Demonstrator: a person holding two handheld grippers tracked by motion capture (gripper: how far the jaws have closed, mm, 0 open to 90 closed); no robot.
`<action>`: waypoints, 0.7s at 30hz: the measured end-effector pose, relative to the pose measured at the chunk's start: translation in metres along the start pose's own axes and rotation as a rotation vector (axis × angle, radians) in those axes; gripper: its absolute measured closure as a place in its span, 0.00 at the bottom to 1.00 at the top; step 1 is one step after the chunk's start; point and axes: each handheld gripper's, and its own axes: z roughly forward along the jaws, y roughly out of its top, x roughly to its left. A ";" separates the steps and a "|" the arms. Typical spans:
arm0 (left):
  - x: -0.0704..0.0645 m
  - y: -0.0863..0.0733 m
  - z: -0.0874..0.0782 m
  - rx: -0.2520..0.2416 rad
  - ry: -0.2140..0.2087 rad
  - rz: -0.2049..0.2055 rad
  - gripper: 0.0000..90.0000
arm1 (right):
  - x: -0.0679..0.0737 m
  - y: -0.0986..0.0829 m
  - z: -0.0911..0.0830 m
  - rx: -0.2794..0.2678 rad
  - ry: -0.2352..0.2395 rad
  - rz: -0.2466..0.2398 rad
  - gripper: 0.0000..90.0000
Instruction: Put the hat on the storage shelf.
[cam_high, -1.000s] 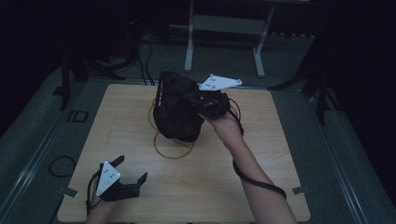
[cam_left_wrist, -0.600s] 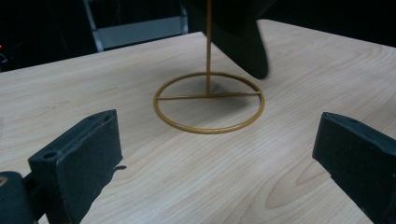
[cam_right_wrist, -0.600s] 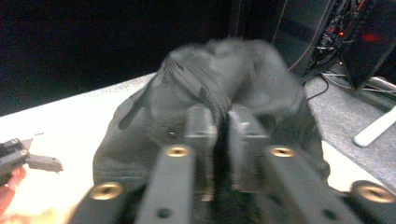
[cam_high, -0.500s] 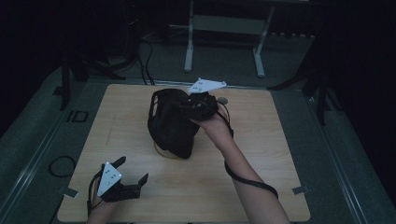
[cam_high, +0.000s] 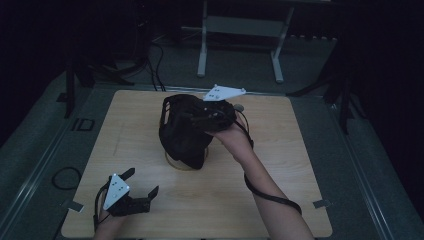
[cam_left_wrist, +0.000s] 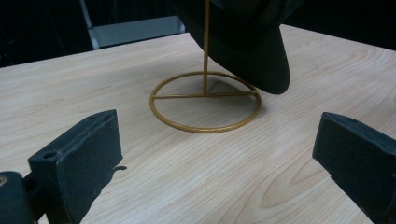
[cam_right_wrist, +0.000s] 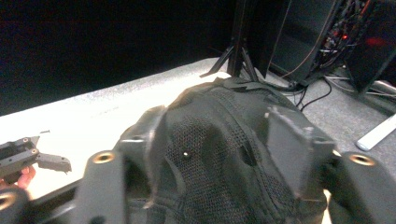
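The table (cam_high: 280, 200) carries a gold stand (cam_left_wrist: 205, 100) in its middle. The black cap (cam_high: 182, 132) hangs over the stand, brim down. My right claw (cam_high: 212, 117) is clamped on the cap from above. My left claw (cam_high: 137, 192) waits, jaws apart, well in front of the stand.

Dim recording lab, lone wooden table (cam_high: 280, 200) on grey matting, metal stand legs (cam_high: 240, 30), floor cables (cam_high: 155, 55), electronics rack (cam_right_wrist: 355, 32)

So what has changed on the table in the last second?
The right gripper, shut on the cap, carried it left and toward the far edge, above the gold stand. The left gripper stayed open at the near left corner; the stand did not move.
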 end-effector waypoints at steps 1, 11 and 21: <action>0.000 0.000 0.000 -0.002 0.000 -0.002 0.02 | 0.000 -0.001 -0.001 -0.003 0.006 0.006 0.35; 0.003 -0.004 0.002 0.018 -0.008 -0.008 0.02 | -0.008 -0.024 -0.009 0.003 0.062 0.061 0.15; 0.003 -0.008 0.005 0.035 -0.010 -0.003 0.02 | -0.015 -0.048 -0.020 -0.008 0.042 0.034 0.15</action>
